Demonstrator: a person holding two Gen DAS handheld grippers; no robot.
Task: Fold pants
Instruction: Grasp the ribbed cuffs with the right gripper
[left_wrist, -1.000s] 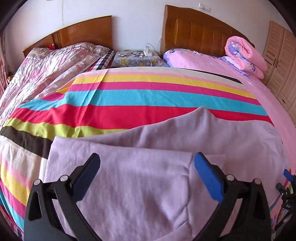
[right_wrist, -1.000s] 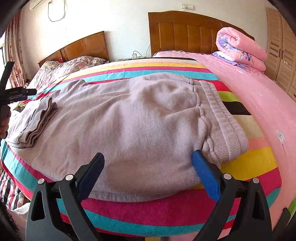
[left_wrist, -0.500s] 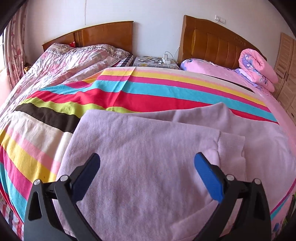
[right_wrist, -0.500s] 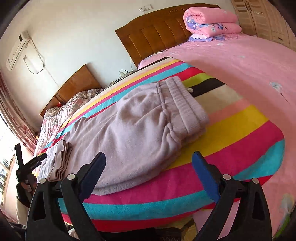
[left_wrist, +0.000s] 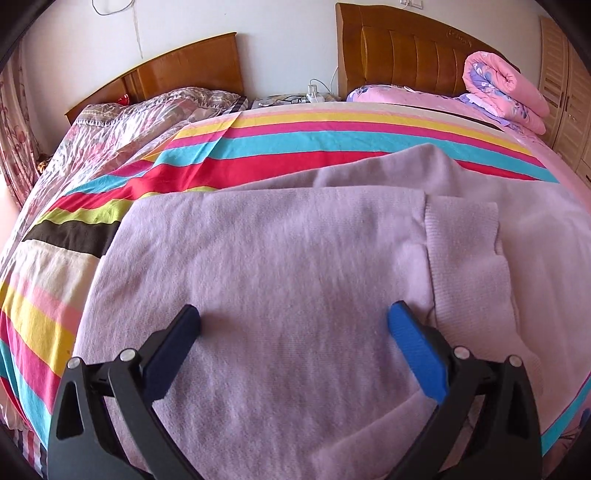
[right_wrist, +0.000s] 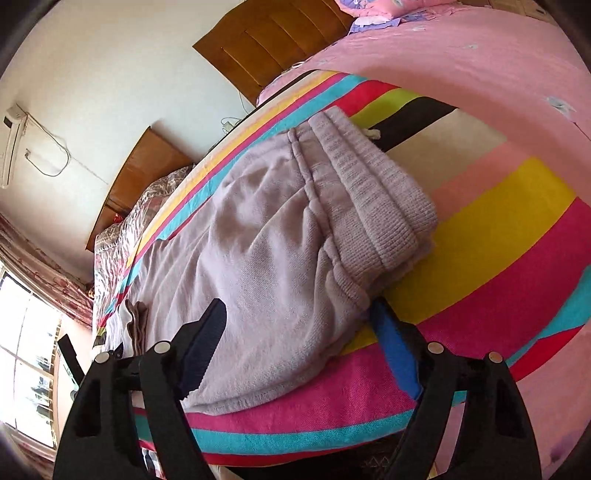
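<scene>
On the bed, left to right:
Striped sheet (left_wrist: 280, 147): spread across the mattress, under the garment.
Left gripper (left_wrist: 293, 325): jaws spread wide, gripping nothing, over the doubled-back leg end at 6 o'clock.
Pants (left_wrist: 288, 266): lilac knit, flat on the sheet; leg cuffs (left_wrist: 465, 251) at 3 o'clock.
Right gripper (right_wrist: 299, 325): jaws spread wide, empty, at the near hem.
Waistband (right_wrist: 373, 192): ribbed, at 1 o'clock of the right gripper.

Lilac knit pants (right_wrist: 280, 236) lying flat on the bed.
Soft fleecy fabric, ribbed waistband (right_wrist: 373, 192) at one end; leg portion folded back over itself, ribbed cuffs (left_wrist: 465, 251) on top.
</scene>
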